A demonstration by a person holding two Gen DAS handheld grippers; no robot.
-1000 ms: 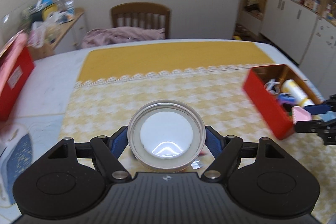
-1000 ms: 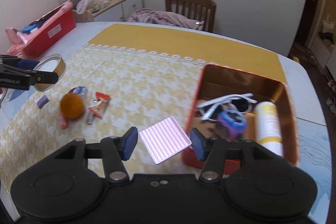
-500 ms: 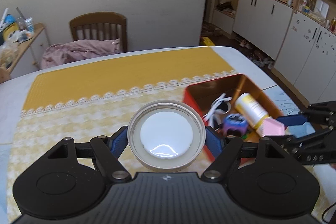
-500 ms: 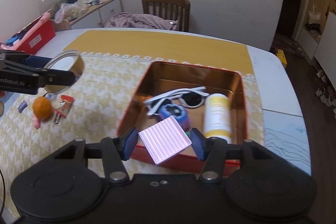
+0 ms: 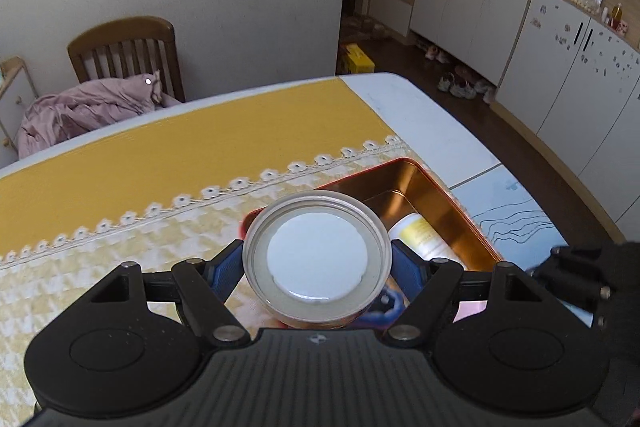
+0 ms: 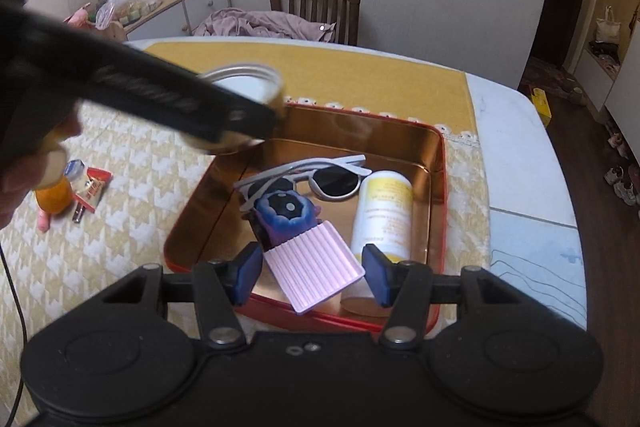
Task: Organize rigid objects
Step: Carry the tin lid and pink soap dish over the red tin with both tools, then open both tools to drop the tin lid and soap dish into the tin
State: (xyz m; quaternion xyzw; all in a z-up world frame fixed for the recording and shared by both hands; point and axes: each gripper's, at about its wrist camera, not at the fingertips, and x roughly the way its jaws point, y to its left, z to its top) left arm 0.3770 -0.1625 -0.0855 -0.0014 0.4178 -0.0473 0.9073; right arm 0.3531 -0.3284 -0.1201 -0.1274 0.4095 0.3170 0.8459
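My left gripper (image 5: 317, 273) is shut on a round metal jar lid (image 5: 316, 259) with a white liner and holds it above the near left part of the red tin box (image 5: 452, 195). In the right wrist view the lid (image 6: 244, 83) hangs over the box's far left corner. My right gripper (image 6: 314, 273) holds a pink ribbed flat case (image 6: 314, 271) over the near part of the red tin box (image 6: 438, 155). Inside lie white sunglasses (image 6: 320, 177), a purple-blue toy (image 6: 286, 213) and a yellow-white bottle (image 6: 384, 213).
On the checked yellow cloth left of the box lie an orange ball (image 6: 54, 197), a red packet (image 6: 94, 187) and small bits. A wooden chair (image 6: 314, 3) with pink cloth stands behind the table. The table edge and floor are at the right.
Both grippers have moved right to the red box. The lid now hangs over its left corner and the pink case is over its near part.
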